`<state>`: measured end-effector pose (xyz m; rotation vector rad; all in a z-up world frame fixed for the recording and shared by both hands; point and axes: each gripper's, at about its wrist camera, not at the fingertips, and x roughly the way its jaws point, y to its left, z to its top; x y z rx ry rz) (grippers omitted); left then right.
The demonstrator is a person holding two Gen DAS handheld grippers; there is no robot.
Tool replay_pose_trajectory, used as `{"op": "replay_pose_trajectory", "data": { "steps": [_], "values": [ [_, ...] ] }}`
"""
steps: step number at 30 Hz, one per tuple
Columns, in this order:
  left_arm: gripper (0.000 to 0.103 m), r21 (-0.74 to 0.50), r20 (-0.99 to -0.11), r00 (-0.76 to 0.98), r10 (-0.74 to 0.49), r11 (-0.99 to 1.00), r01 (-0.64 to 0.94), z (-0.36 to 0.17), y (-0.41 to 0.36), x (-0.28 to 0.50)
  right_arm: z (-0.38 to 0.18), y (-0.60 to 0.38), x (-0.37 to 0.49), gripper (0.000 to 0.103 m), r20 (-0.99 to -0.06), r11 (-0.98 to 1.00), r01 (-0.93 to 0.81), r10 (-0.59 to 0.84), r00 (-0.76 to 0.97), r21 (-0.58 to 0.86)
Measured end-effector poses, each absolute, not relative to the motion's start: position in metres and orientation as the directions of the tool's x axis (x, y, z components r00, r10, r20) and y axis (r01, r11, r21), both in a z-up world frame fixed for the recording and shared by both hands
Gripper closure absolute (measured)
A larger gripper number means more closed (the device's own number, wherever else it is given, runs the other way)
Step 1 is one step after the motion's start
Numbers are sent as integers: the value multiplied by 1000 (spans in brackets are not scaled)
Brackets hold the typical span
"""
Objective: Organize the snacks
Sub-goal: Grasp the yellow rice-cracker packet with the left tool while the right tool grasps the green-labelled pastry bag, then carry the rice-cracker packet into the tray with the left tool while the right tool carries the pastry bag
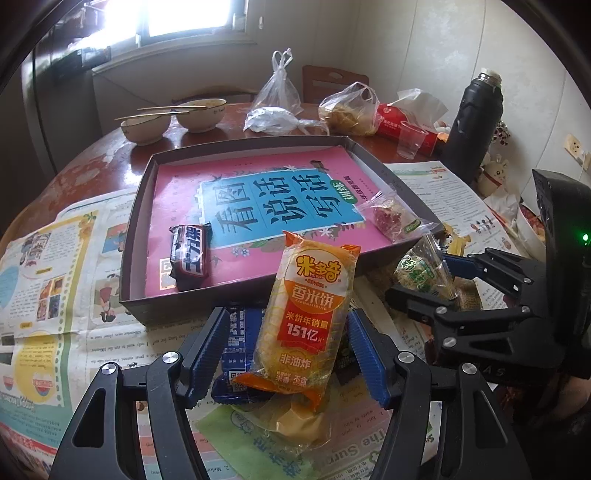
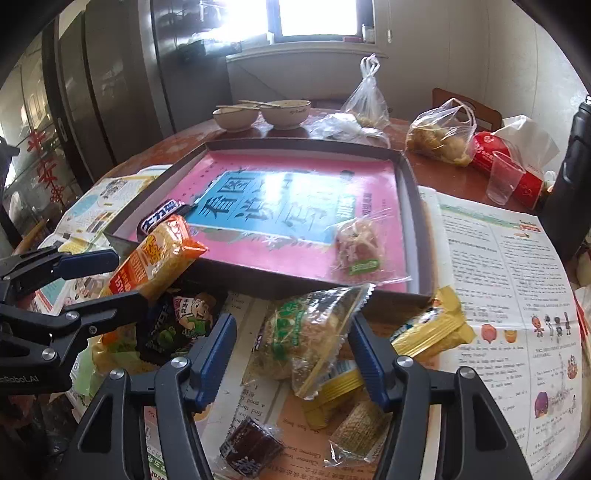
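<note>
Jaws, ribbed blue: left gripper [image 1: 286, 317] clamps crinkly orange packet [image 1: 314, 295]; right gripper [image 2: 291, 325] clamps clear crumpled packet [image 2: 306, 332].

Both wrist views: daylight enters through a window [image 1: 184, 16] [image 2: 314, 18] behind the table [image 1: 229, 122], where it is blown out to white. The fridge [image 2: 110, 92] beside it stands dim. Glare streaks the clear plastic bags [image 1: 277, 92]. Fisheye curvature bends the edges; the corners are black. The centre is sharp.

Bright window [image 1: 184, 16], pale walls [image 1: 424, 48], wooden chair [image 1: 334, 83] behind table [image 1: 110, 155]
</note>
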<state>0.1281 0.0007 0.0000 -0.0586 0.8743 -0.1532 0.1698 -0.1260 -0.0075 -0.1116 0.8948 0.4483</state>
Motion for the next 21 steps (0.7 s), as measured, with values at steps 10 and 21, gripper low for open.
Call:
{"op": "replay_pose_trajectory", "data": {
  "steps": [10, 21],
  "values": [
    [43, -135, -769, 614, -178, 984, 115, -8, -4, 137, -16, -115, 170, 56, -779, 887, -455, 340, 526, 79],
    [66, -184, -756, 621, -207, 978, 103, -11, 0, 142, -15, -121, 168, 60, -768, 883, -452, 377, 518, 129]
  ]
}}
